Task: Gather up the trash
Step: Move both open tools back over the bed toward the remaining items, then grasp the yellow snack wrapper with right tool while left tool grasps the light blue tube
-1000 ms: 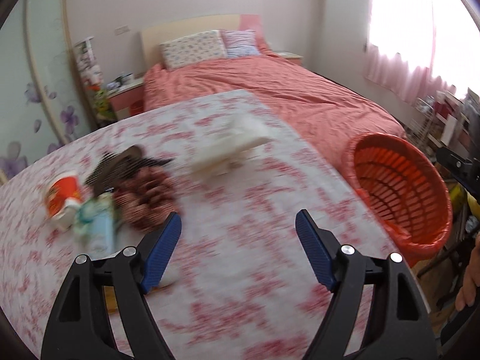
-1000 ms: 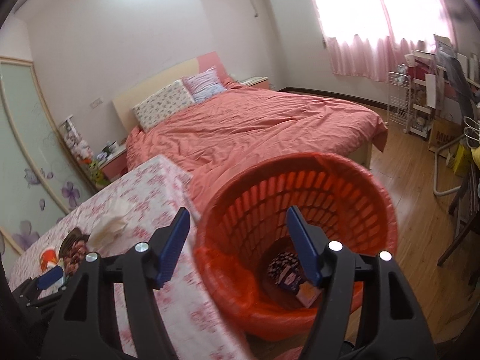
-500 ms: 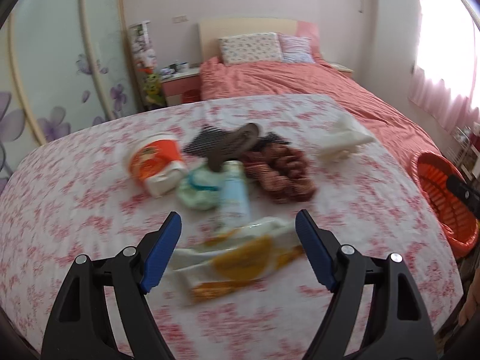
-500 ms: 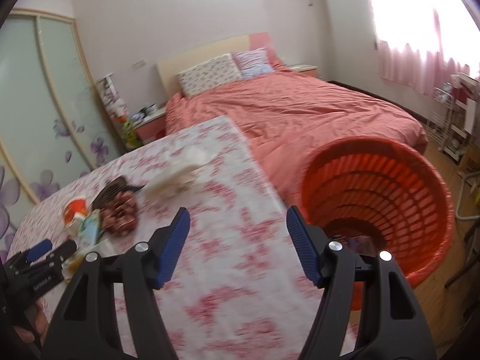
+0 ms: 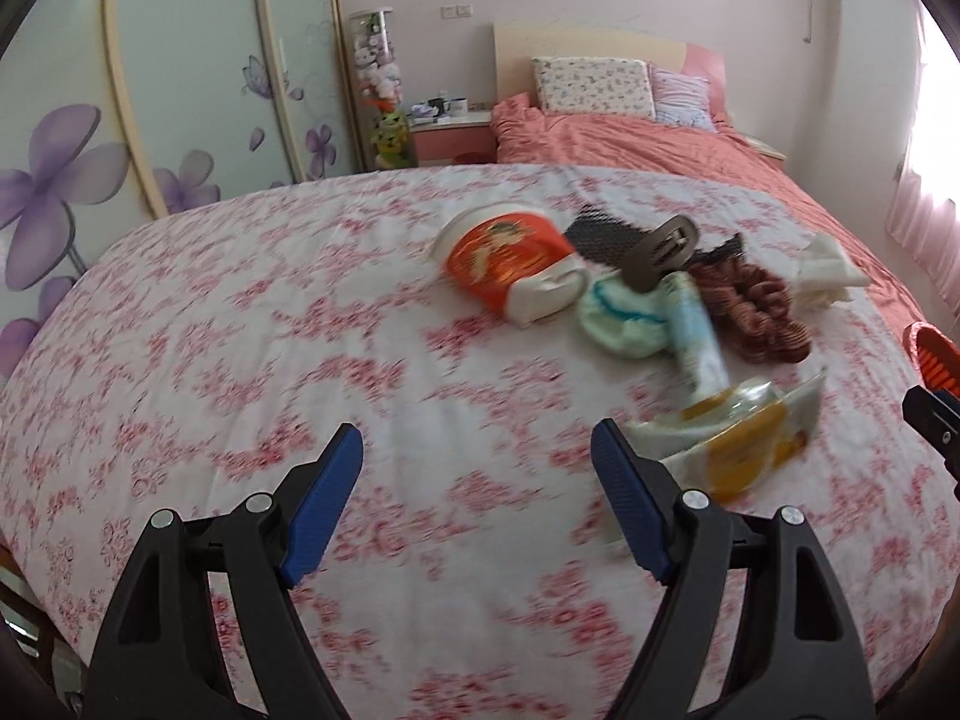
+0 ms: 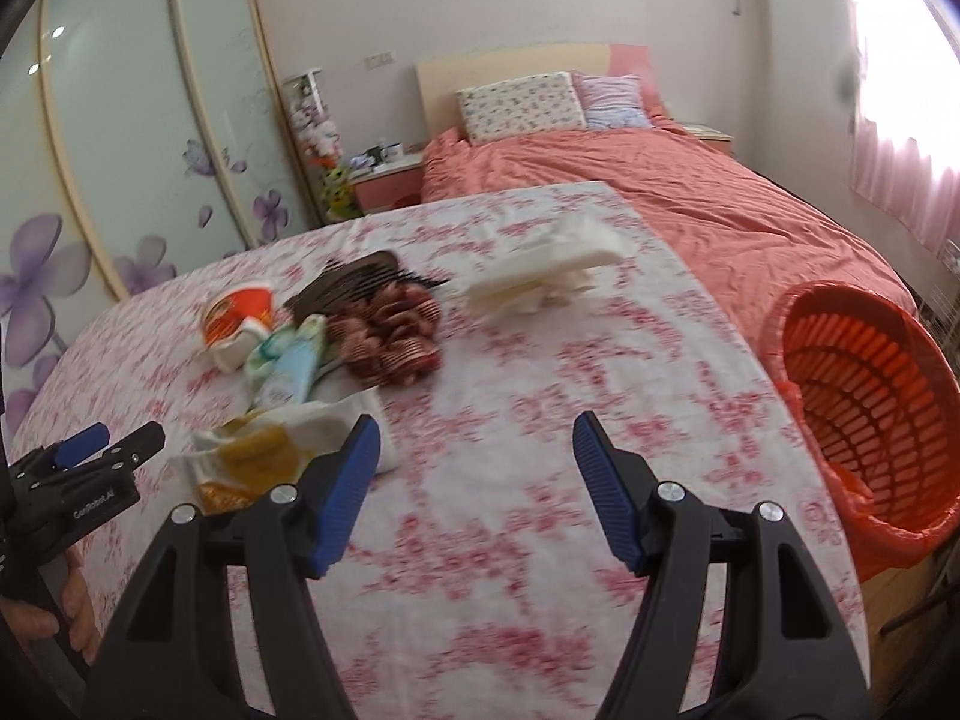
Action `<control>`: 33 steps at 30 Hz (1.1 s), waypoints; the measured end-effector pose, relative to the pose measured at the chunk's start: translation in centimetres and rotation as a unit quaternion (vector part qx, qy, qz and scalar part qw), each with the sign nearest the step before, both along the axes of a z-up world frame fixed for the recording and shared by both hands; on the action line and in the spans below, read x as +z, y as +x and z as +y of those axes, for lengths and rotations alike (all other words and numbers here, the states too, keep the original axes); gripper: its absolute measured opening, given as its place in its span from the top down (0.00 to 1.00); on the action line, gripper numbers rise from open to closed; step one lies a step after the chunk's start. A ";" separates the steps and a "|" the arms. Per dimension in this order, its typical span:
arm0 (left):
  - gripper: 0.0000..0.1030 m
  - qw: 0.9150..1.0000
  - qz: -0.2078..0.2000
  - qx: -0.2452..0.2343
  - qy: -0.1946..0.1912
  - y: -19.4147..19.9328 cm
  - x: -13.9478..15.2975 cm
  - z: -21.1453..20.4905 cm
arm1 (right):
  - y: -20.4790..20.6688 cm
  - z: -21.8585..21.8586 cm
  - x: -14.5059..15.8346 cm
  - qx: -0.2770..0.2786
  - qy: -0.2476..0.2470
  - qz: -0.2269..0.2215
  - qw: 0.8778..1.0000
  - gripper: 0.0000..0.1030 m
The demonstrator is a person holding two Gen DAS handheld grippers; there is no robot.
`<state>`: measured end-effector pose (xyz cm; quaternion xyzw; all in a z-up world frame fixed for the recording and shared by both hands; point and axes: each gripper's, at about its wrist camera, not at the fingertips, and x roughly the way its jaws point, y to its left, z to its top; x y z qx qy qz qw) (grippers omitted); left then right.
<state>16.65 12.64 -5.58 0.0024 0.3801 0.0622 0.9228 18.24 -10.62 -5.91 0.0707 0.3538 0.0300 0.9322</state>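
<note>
A pile lies on the floral tablecloth (image 5: 240, 360): a red and white noodle cup (image 5: 513, 267) on its side, a light blue tube (image 5: 696, 336), a yellow and clear wrapper (image 5: 744, 438), a brown scrunchie (image 5: 756, 312), a brown hair clip (image 5: 660, 252) and white tissue (image 5: 831, 273). My left gripper (image 5: 477, 498) is open and empty, above the cloth left of the wrapper. My right gripper (image 6: 474, 486) is open and empty, right of the wrapper (image 6: 264, 450). An orange basket (image 6: 864, 408) stands off the table's right edge.
A bed with a coral cover (image 6: 690, 204) lies behind the table. A nightstand (image 5: 453, 135) and a wardrobe with purple flowers (image 5: 120, 120) stand at the back left. The left gripper shows in the right wrist view (image 6: 78, 468).
Both views swung left, away from the basket toward the pile. The pile now sits right of my left gripper. The right gripper has come over the table beside the wrapper.
</note>
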 end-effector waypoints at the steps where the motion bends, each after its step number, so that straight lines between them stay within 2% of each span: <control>1: 0.24 1.000 0.001 0.001 0.001 -0.1 -0.1 0.2 | 0.0 0.4 0.0 0.003 -0.001 0.001 1.000 0.36; 6: 0.24 1.000 0.008 -0.002 0.004 -0.2 -0.9 0.5 | 0.0 1.6 0.1 0.016 -0.007 0.001 1.000 0.36; 10: 0.24 0.999 0.029 -0.020 -0.001 0.1 -1.8 -0.6 | 0.0 1.9 0.2 0.019 -0.010 0.001 1.000 0.36; 16: 0.24 0.995 0.030 -0.081 -0.041 0.5 -1.4 -5.2 | 0.1 1.6 0.0 0.013 -0.005 0.008 1.000 0.36; 19: 0.24 0.994 0.024 -0.097 -0.040 0.5 -1.1 -6.2 | 0.3 1.6 0.0 0.011 -0.001 0.010 1.000 0.36; 23: 0.24 0.996 0.016 -0.082 -0.032 0.6 -0.9 -5.0 | 1.6 2.0 -0.4 0.007 0.010 0.019 1.000 0.32; 25: 0.24 0.997 0.015 -0.063 -0.031 1.1 -1.0 -3.5 | 2.4 2.4 -1.0 0.001 0.008 0.032 0.999 0.31; 29: 0.24 0.999 0.018 -0.030 -0.034 2.0 -1.2 -1.3 | 3.9 3.5 -2.8 -0.014 -0.005 0.068 0.998 0.23; 32: 0.24 0.999 0.017 -0.015 -0.042 2.6 -1.2 -0.1 | 4.7 4.0 -3.7 -0.010 -0.027 0.081 0.996 0.24; 33: 0.24 0.999 0.016 -0.012 -0.044 2.6 -1.1 0.0 | 5.0 3.7 -3.8 -0.011 -0.024 0.083 0.996 0.29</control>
